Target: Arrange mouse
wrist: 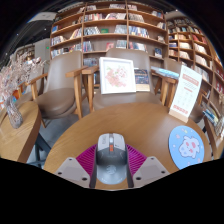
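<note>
gripper closed on mouse, pads against both flanks | mouse light, rigid, smooth shell, likely slippery; hold mid-sides | round mat on table, near right

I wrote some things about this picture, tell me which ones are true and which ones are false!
1. A grey mouse sits between the gripper fingers. True.
2. A round blue mouse pad lies on the table. True.
3. The mouse is on top of the blue pad. False: the pad lies apart from it, off to one side.
4. Bookshelves stand behind the chairs. True.
5. The table is made of glass. False: it looks like wood.
</note>
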`<state>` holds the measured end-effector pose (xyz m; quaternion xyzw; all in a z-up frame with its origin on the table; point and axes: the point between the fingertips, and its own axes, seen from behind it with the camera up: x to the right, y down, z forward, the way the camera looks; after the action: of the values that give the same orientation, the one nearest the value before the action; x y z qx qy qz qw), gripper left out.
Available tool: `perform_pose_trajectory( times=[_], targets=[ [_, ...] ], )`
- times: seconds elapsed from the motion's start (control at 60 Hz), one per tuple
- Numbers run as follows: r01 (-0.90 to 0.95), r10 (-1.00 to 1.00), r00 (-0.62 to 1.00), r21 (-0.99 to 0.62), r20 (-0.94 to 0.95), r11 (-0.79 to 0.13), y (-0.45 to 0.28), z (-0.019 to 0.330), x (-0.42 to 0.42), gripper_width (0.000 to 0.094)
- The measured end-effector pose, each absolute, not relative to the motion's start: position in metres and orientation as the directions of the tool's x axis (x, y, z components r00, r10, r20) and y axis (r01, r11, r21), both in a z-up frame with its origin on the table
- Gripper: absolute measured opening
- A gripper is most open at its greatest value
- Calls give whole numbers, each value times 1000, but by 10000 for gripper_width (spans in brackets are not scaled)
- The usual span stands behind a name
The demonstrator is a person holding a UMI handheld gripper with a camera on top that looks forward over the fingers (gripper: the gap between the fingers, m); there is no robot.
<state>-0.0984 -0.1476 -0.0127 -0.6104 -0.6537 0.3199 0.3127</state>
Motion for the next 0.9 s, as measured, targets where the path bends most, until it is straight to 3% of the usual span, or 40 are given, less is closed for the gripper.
perform_pose_trajectory(
  times=[0.117, 0.233, 0.45, 0.65, 0.9],
  targets=[
    [579, 998, -69, -814, 3, 43, -143, 7, -92, 412],
    [540, 999, -46, -842, -24, 4, -119, 49, -86, 411],
    [464, 999, 44, -886, 27, 3, -6, 106, -83, 412],
    [513, 990, 118, -858, 74, 3, 99, 66, -85, 410],
    [563, 992, 122, -824, 17, -55, 123, 7, -88, 411]
  ],
)
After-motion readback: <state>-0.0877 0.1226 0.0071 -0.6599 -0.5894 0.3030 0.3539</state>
